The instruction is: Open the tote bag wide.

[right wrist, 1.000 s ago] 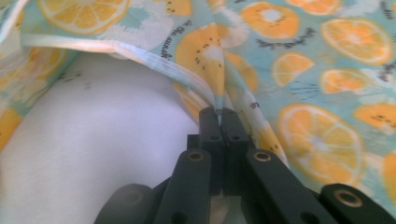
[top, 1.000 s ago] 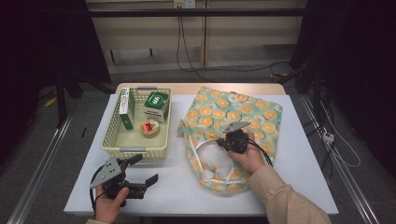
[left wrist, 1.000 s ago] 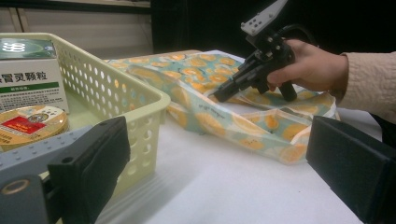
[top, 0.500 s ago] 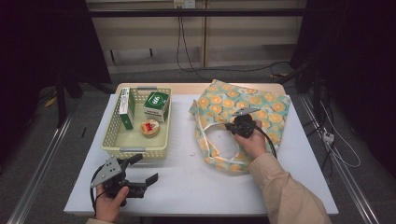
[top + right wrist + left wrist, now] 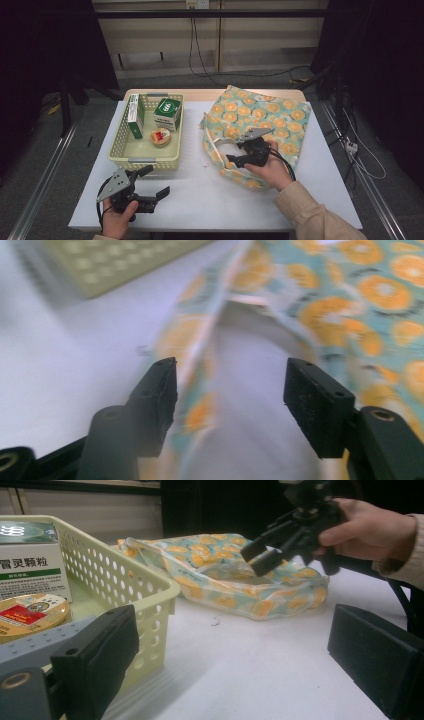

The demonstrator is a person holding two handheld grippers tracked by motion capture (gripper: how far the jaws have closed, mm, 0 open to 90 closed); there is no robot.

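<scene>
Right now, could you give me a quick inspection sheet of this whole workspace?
Surface: white table, a few small specks near the bag.
Job's things: orange-patterned bag lying flat, mouth toward the basket.
Clutter: yellow basket holding two green boxes and a round tin.
Grippers: right gripper over the bag's mouth, jaws just opened, nothing between them; left gripper open, low over the table.
Cables: black cables on the floor behind.
Surroundings: dark room, metal rails on both sides.
</scene>
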